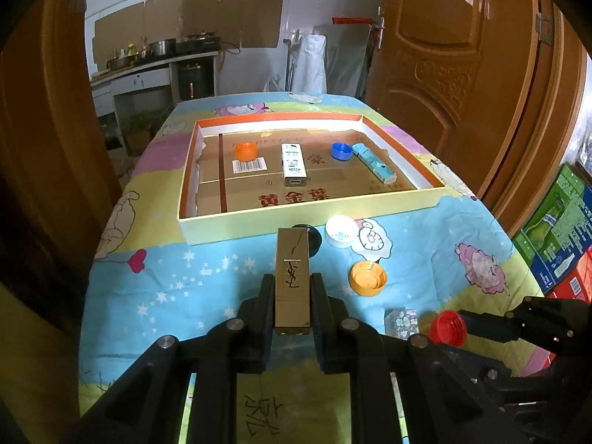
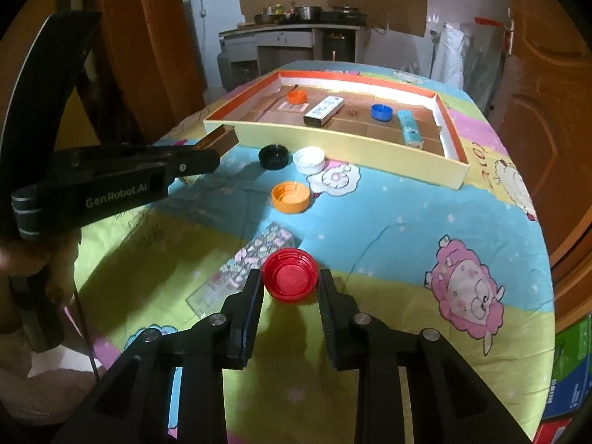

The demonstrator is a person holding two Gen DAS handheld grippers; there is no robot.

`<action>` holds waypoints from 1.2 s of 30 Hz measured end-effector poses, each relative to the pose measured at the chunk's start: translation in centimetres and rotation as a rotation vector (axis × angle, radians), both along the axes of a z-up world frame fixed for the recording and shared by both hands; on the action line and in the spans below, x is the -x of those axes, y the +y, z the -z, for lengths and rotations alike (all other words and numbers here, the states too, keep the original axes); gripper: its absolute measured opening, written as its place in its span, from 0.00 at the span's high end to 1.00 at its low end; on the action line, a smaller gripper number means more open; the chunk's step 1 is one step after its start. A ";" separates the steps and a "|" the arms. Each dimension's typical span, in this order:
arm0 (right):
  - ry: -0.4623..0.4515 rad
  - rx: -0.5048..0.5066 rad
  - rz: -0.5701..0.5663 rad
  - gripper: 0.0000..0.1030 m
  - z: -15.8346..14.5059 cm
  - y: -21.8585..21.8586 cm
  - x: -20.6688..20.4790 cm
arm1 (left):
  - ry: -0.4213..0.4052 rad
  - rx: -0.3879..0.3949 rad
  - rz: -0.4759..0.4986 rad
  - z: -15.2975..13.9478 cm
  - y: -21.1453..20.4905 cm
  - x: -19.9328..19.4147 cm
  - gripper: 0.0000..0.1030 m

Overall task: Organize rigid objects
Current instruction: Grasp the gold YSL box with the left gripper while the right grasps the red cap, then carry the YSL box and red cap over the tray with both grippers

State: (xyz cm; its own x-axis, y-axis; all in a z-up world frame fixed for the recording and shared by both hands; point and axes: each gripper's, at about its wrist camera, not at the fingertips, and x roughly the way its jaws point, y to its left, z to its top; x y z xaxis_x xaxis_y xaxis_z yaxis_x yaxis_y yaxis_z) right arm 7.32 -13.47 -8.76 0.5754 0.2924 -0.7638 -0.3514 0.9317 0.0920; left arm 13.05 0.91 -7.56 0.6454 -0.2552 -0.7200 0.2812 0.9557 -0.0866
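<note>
My left gripper (image 1: 292, 285) is shut on a gold lipstick box (image 1: 292, 273), which it holds above the cartoon-print tablecloth just short of the tray's front wall (image 1: 307, 218). The right wrist view shows the same gold box (image 2: 222, 138) at the left. My right gripper (image 2: 290, 277) is shut on a red bottle cap (image 2: 290, 275), with both pads against its sides. The shallow tray (image 2: 333, 137) holds an orange cap (image 1: 246, 151), a white box (image 1: 293, 164), a blue cap (image 1: 341, 151) and a light blue box (image 1: 373, 162).
Loose on the cloth are a black cap (image 2: 273, 156), a white cap (image 2: 309, 159), an orange cap (image 2: 290, 196) and a floral clear box (image 2: 255, 255) beside the red cap. Green cartons (image 1: 555, 229) stand off the table's right edge. A wooden door (image 1: 462, 74) is behind.
</note>
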 end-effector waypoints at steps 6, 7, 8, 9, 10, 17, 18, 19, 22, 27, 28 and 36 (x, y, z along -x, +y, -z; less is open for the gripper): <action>-0.012 -0.005 0.007 0.71 -0.7 -0.1 -0.4 | -0.007 0.004 -0.005 -0.4 0.0 -0.2 0.82; -0.014 -0.006 0.007 0.71 -0.8 -0.2 -0.4 | -0.007 0.003 -0.006 -0.5 -0.1 -0.2 0.82; -0.017 -0.008 0.008 0.71 -0.9 -0.2 -0.5 | -0.008 0.002 -0.007 -0.6 -0.1 -0.2 0.82; -0.020 -0.010 0.008 0.71 -1.1 -0.3 -0.6 | -0.009 0.001 -0.009 -0.6 -0.1 -0.2 0.82; -0.024 -0.010 0.008 0.71 -1.2 -0.3 -0.7 | -0.009 0.000 -0.011 -0.7 -0.1 -0.3 0.82; -0.048 -0.009 0.014 0.71 -2.1 -0.5 -1.8 | -0.005 0.000 -0.027 -1.0 -0.2 -0.8 0.82; -0.052 -0.011 0.015 0.71 -2.3 -0.5 -2.1 | -0.005 0.000 -0.029 -1.1 -0.2 -0.9 0.82; -0.056 -0.011 0.015 0.71 -2.4 -0.5 -2.3 | -0.005 0.000 -0.032 -1.1 -0.2 -1.0 0.82; -0.067 -0.010 0.017 0.71 -2.8 -0.6 -2.9 | -0.004 0.002 -0.034 -1.2 -0.3 -1.5 0.82; -0.086 -0.015 0.019 0.71 -3.6 -0.8 -4.2 | -0.002 0.004 -0.036 -1.2 -0.5 -2.3 0.82; -0.088 -0.015 0.019 0.71 -3.6 -0.8 -4.4 | -0.001 0.006 -0.037 -1.2 -0.5 -2.5 0.82; -0.103 -0.022 0.020 0.71 -4.2 -1.0 -6.6 | 0.008 0.022 -0.046 -1.2 -0.8 -4.3 0.82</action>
State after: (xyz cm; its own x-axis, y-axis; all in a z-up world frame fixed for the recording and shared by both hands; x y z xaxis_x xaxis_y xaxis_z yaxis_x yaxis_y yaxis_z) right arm 13.93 -14.52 -4.55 0.6565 0.2962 -0.6937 -0.3410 0.9369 0.0773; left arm 17.30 0.13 -6.40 0.6510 -0.2417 -0.7196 0.2366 0.9653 -0.1102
